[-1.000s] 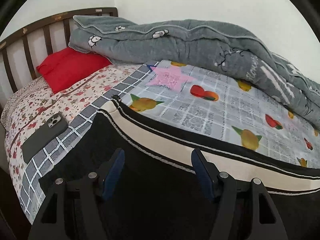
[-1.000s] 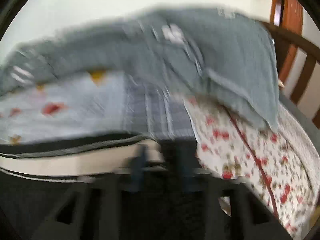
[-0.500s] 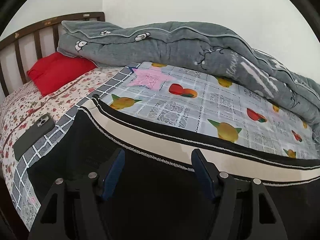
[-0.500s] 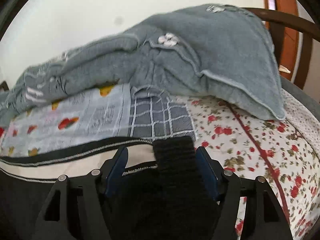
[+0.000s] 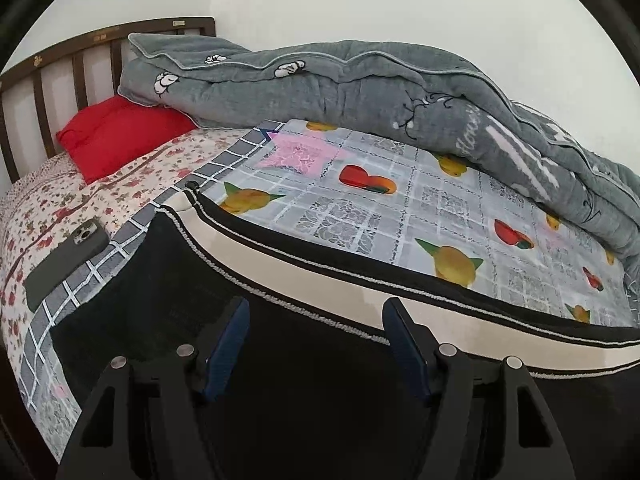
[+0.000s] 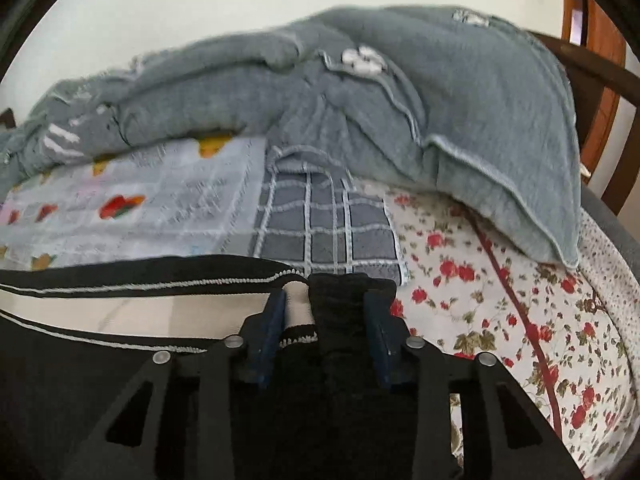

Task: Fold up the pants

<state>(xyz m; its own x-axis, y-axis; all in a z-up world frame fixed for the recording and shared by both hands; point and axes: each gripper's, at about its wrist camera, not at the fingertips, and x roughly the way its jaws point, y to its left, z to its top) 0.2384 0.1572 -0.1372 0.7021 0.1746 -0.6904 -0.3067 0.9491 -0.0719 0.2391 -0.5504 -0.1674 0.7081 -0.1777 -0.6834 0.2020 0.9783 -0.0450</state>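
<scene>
Black pants (image 5: 160, 280) with a cream side stripe (image 5: 360, 292) lie flat across the near side of the bed. My left gripper (image 5: 316, 320) hovers just over the black cloth, open, with nothing pinched between its blue pads (image 5: 228, 336). In the right wrist view the same pants (image 6: 80, 360) end in a black ribbed cuff (image 6: 340, 300). My right gripper (image 6: 326, 312) is closing its jaws there, and the cuff and a bit of cream stripe fill the gap between the pads.
A rumpled grey quilt (image 5: 360, 92) runs along the wall side. A red pillow (image 5: 120, 136) lies by the wooden headboard (image 5: 40, 64), and a phone (image 5: 64, 256) rests on the floral sheet (image 6: 500, 320). A fruit-print blanket (image 5: 400, 208) covers the middle.
The right gripper's jaws stood wide around the black cuff half a second ago and have narrowed onto it. The left gripper's jaws are unchanged and its view has barely shifted.
</scene>
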